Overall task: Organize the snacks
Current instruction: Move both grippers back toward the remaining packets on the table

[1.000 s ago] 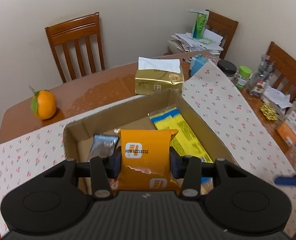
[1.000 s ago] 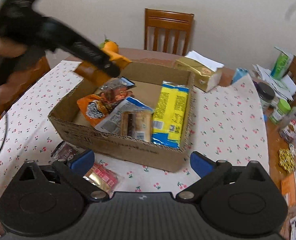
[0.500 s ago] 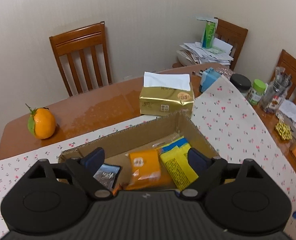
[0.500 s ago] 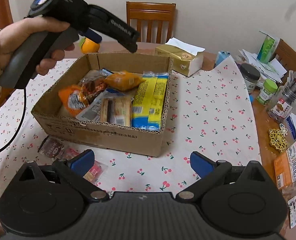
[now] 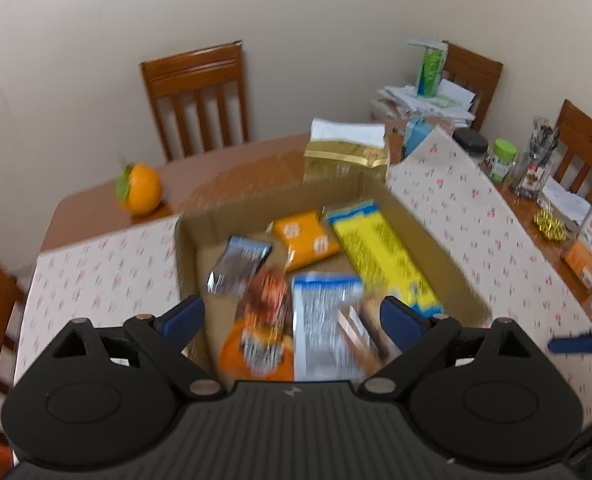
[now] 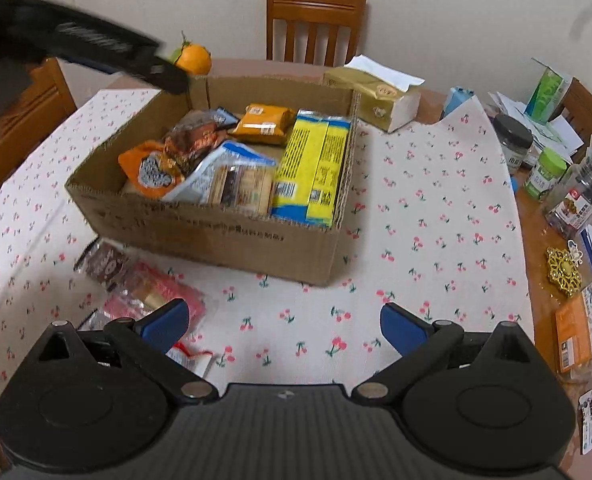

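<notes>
While its jaws had just been opening, the left gripper (image 5: pixel 292 318) hung wide and empty above the near left part of the box (image 6: pixel 224 236), nothing between its pads. Near the table's far left edge sat an orange (image 5: pixel 139 189). On the cloth by the table's near left edge, loose packets (image 6: pixel 144 288) lay just in front of the box. Inside it, going rightward, lay a dark pouch (image 5: pixel 238 264), an orange pack (image 5: pixel 305 238) toward the far wall, and a yellow pack (image 6: pixel 311 168) along the right wall. The right gripper (image 6: pixel 282 326) hovered over the cloth near the table's front edge, jaws spread wide, holding nothing.
</notes>
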